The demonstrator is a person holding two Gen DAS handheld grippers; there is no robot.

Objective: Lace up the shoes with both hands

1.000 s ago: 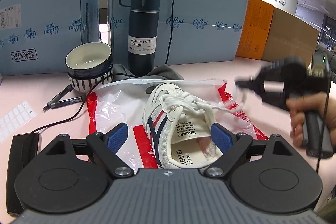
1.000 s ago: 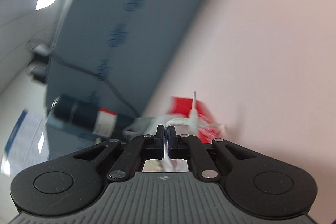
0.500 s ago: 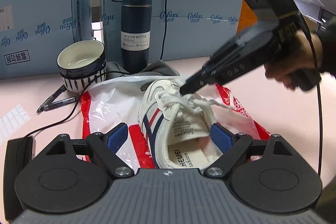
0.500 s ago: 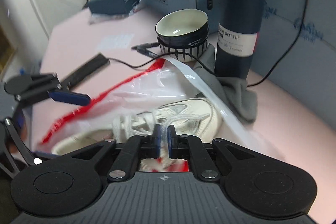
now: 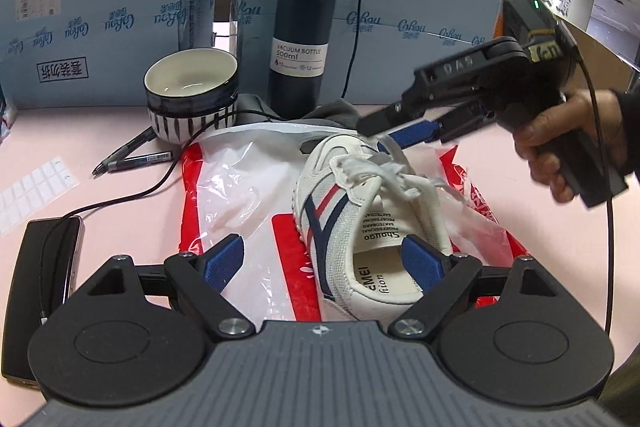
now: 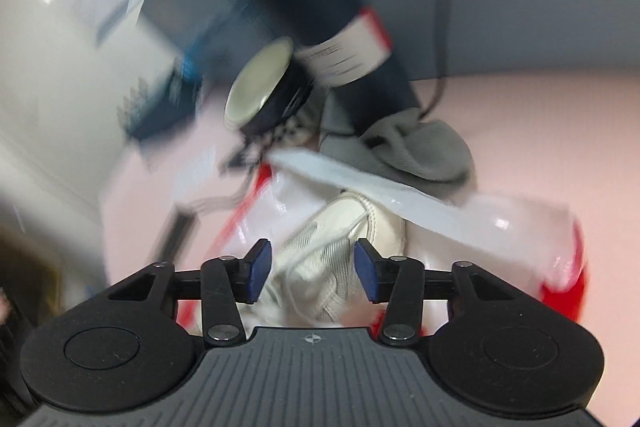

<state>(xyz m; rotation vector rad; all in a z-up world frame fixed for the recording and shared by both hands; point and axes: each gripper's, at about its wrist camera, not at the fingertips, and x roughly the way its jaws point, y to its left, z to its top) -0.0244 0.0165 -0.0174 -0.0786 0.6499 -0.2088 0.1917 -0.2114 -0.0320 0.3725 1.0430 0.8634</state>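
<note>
A white shoe (image 5: pixel 360 215) lies on a plastic bag (image 5: pixel 248 187) mid-desk, both tongs spread and empty — left (image 5: pixel 324 259) at its heel, right (image 6: pixel 312 269) over the soft, limp laces (image 5: pixel 384 175), likely best pinched near their ends.

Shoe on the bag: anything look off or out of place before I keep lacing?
The shoe sits upright on the plastic bag, but its laces lie loose and bunched over the tongue, untied. Neither the left hand-held gripper nor the right hand-held gripper holds a lace. Nothing spilled.
</note>
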